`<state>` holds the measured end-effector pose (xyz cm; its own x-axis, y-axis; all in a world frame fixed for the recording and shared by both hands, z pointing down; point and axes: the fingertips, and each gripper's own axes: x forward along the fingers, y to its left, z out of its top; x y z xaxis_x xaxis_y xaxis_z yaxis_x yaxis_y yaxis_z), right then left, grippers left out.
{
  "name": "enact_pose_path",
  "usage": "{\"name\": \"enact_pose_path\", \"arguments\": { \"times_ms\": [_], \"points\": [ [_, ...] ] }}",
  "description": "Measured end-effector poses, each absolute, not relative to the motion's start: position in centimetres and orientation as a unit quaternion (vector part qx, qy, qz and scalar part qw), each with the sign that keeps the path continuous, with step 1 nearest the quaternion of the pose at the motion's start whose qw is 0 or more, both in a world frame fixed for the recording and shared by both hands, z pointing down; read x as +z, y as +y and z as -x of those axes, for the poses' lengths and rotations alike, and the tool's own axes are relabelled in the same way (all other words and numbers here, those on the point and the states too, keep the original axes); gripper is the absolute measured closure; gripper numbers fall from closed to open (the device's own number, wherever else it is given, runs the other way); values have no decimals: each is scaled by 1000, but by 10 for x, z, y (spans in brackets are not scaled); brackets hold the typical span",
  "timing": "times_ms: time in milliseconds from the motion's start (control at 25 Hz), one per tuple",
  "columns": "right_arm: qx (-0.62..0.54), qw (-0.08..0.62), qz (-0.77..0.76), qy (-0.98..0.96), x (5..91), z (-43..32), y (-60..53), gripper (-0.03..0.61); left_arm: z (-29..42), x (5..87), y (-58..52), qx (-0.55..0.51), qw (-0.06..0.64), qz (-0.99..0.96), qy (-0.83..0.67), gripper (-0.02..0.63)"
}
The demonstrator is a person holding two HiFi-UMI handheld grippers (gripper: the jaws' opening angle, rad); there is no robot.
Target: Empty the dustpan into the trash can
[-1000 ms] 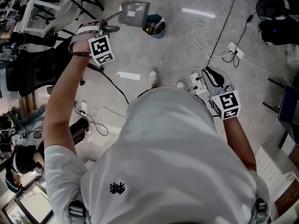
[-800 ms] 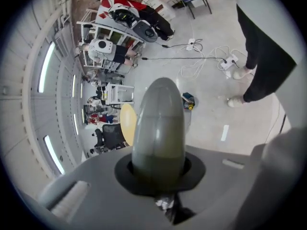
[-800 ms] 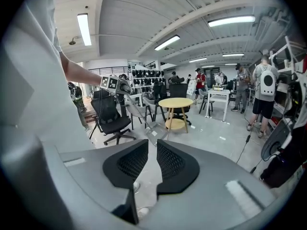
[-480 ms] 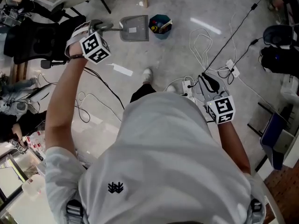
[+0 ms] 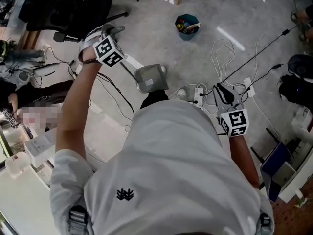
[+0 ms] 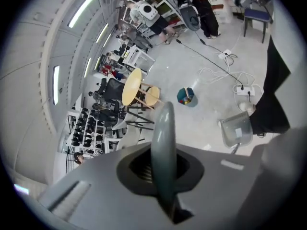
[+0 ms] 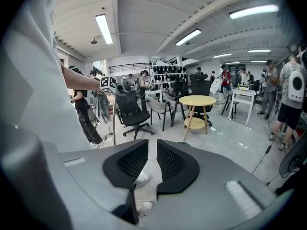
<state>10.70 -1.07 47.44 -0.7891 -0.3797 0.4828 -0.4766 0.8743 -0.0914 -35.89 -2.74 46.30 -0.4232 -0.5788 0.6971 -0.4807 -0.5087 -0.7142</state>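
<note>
My left gripper (image 5: 110, 31) is at the upper left of the head view, shut on the grey-green handle (image 6: 162, 147) of the dustpan. The long handle slants down to the grey pan (image 5: 151, 77), which hangs just in front of the person's legs; the left gripper view shows the same pan (image 6: 236, 130) low at the right. The trash can (image 5: 187, 26), a small blue bin with coloured bits inside, stands on the floor further ahead, apart from the pan, and the bin (image 6: 186, 96) also shows mid-frame. My right gripper (image 5: 222, 93) stays by the person's right side, jaws together on nothing (image 7: 147, 159).
White cables and a power strip (image 5: 198, 93) lie on the floor between pan and right gripper. A black office chair (image 5: 68, 9) is at the upper left. A round yellow table (image 7: 197, 100), chairs and standing people fill the room beyond.
The dustpan has swung back from beside the bin to just in front of the person's legs, and the left arm has pulled in. The bin now lies further from the pan. The right gripper holds still.
</note>
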Motion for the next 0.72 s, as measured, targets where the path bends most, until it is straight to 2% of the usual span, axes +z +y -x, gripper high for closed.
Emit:
{"name": "enact_pose_path", "arguments": {
  "times_ms": [160, 360, 720],
  "points": [
    [99, 227, -213, -945, 472, -97, -6, 522, 365, 445, 18, -678, 37, 511, 527, 561],
    [95, 228, -199, -948, 476, -90, -7, 523, 355, 432, 61, -655, 4, 506, 562, 561],
    [94, 229, -192, -950, 476, -81, -9, 529, 371, 432, 57, -597, -49, 510, 617, 560]
  ]
}}
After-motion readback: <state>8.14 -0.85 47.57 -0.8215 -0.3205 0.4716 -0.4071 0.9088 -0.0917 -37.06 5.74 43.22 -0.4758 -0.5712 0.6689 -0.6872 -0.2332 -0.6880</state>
